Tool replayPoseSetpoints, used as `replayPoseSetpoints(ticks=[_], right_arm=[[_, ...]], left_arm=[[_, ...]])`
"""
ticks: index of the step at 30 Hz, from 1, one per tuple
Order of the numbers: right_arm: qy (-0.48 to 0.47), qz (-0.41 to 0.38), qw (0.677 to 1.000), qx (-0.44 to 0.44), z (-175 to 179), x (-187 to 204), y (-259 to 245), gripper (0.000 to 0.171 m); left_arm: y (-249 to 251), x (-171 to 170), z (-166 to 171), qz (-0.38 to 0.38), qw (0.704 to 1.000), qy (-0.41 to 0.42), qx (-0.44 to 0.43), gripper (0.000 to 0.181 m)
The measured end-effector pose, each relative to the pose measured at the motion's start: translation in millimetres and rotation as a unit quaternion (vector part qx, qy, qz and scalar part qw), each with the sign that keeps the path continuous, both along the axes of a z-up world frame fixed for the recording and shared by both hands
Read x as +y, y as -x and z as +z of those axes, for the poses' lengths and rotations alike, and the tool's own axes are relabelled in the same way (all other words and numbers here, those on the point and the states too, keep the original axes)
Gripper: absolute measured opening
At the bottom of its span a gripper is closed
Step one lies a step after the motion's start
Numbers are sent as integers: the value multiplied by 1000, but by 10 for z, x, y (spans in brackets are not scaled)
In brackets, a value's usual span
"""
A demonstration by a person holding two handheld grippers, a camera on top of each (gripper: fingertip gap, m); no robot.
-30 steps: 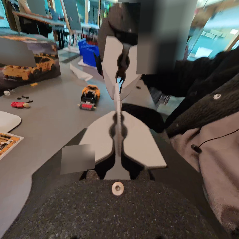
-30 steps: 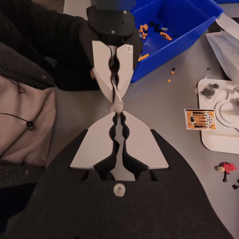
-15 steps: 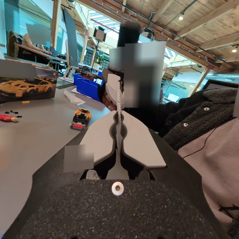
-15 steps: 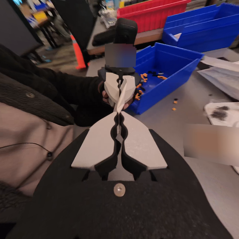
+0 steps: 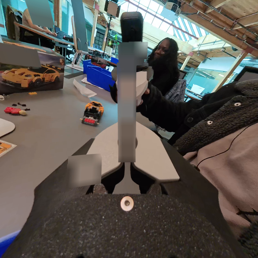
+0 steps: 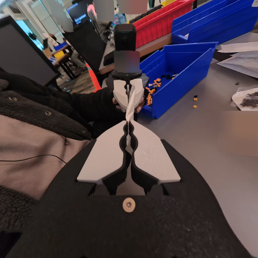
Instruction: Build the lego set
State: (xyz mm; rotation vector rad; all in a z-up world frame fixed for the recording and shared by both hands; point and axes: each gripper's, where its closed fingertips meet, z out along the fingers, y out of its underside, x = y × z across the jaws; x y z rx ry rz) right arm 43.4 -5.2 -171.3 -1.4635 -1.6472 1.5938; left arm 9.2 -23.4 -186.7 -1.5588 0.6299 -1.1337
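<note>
Matt grey smooth tabletop (image 5: 46, 139). Glossy blue plastic parts bin (image 6: 181, 78). Thin white crinkled paper bag (image 6: 130, 106), matt. Speckled, grainy black plastic gripper body (image 5: 125, 230); smooth matt light-grey plastic fingers (image 6: 106, 153). Fuzzy dark fleece jacket (image 5: 217, 118).

Both grippers now sit tilted up from the surface (image 6: 195, 139), no longer looking down on it. The white paper bag (image 6: 130, 106) stretched between them hangs higher, and the left gripper (image 6: 129, 103) stands farther from the right gripper (image 6: 129, 122).
</note>
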Motion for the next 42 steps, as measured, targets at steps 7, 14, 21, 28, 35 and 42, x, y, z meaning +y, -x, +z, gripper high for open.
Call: replayPoseSetpoints(ticks=[7,14,21,28,35,42], right_arm=[[-78,-34,996,11,150,76,-45,24],[-33,-55,995,71,312,42,44,0],[-72,-65,992,79,340,8,94,0],[-99,-47,993,47,112,-104,154,0],[-55,-74,993,71,296,70,70,0],[-55,-94,993,46,194,169,74,3]], left_arm=[[107,27,204,32,995,-47,-76,0],[172,52,276,64,991,-70,-93,0],[153,50,264,72,992,-70,-83,0],[195,21,358,76,990,-84,-89,0],[190,54,278,71,992,-67,-78,0],[176,70,240,71,993,-49,-77,0]])
